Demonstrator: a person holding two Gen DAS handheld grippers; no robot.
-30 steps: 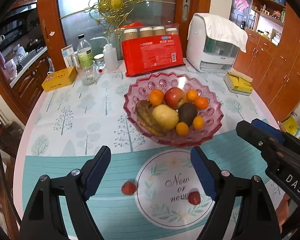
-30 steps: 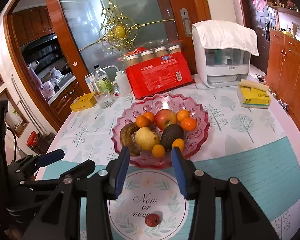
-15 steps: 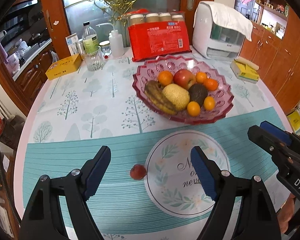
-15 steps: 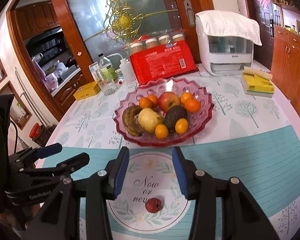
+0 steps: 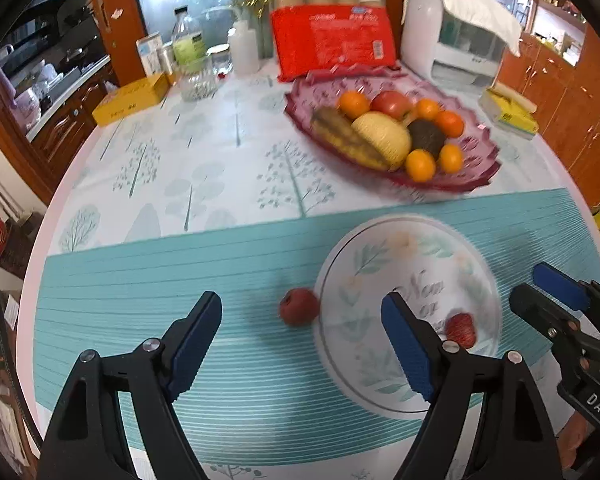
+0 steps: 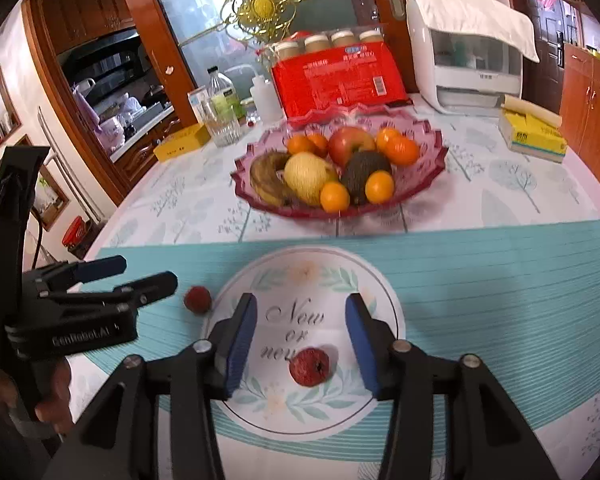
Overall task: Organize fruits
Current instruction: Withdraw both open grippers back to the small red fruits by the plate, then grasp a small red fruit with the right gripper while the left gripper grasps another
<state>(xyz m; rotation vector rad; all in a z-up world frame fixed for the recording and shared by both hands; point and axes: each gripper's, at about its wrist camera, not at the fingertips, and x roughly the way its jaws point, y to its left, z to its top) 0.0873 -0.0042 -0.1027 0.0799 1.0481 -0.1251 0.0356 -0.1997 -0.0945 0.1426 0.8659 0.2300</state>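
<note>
Round kitchen table (image 5: 227, 168) carrying fruit bowl (image 6: 428, 168) behind. Right gripper (image 6: 300, 336), jaws just opening, empty, straddling right berry (image 6: 310, 366); left gripper (image 5: 302, 344) gaping empty, facing left berry (image 5: 298, 306).

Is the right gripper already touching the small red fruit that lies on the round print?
Apart. In the right wrist view the red fruit lies between the right gripper pads, which have just been opening, with bare mat visible on both sides.
</note>
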